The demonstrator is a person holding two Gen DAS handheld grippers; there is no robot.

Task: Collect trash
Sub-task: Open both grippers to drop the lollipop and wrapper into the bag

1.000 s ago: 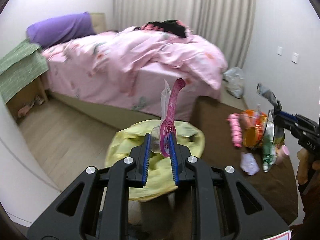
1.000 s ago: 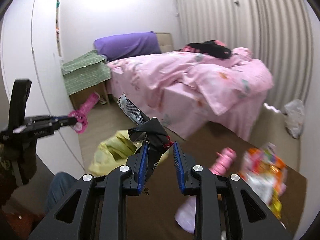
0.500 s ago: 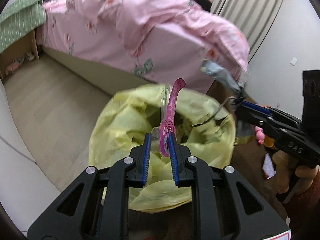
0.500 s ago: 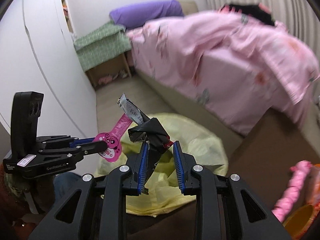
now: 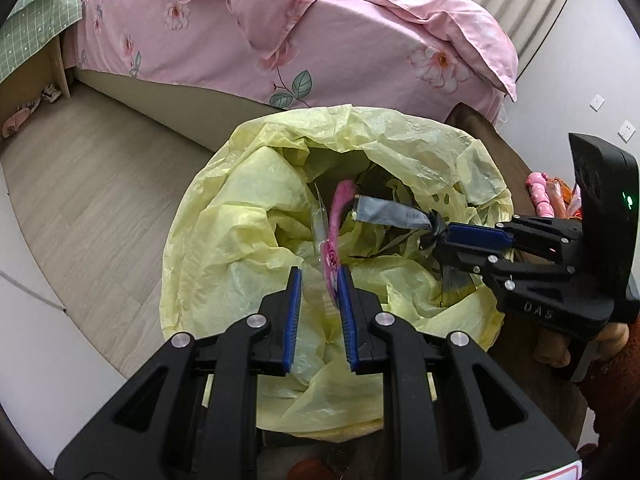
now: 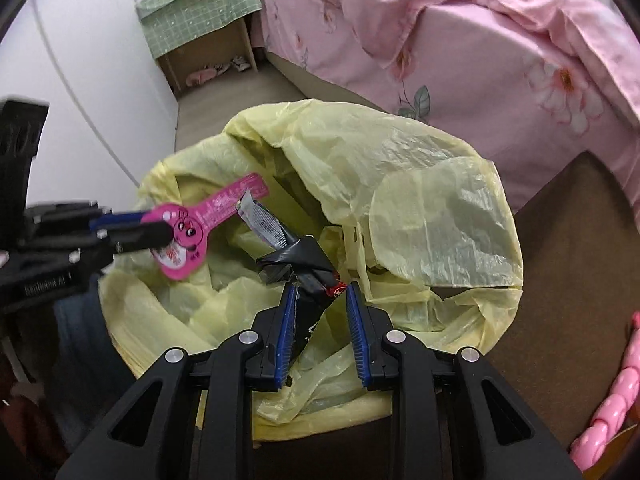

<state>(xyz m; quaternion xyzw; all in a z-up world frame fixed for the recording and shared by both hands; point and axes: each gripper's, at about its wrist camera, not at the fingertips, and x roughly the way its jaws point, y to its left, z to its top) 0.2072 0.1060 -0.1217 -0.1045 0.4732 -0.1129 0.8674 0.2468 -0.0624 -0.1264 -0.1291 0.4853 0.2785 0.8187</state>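
A bin lined with a yellow bag point(image 5: 248, 240) stands below both grippers; it also shows in the right wrist view point(image 6: 420, 184). My left gripper point(image 5: 319, 276) is over the bag's mouth with its jaws parted, and the pink wrapper point(image 5: 334, 236) leans against its right pad; the wrapper also shows in the right wrist view point(image 6: 200, 228). My right gripper point(image 6: 321, 292) has its jaws parted with a black and silver wrapper point(image 6: 296, 264) against its left pad, above the bag; that wrapper also shows in the left wrist view point(image 5: 390, 214).
A bed with a pink floral cover point(image 5: 320, 32) stands behind the bin. A brown table point(image 6: 568, 280) lies to the right with a pink object point(image 6: 612, 404) on it. A green-covered nightstand point(image 6: 192, 20) stands at the far left beside a white wall.
Both grippers have moved over the bag's mouth and tilted down. Both sets of jaws have opened wider, loosening the pink wrapper and the black wrapper.
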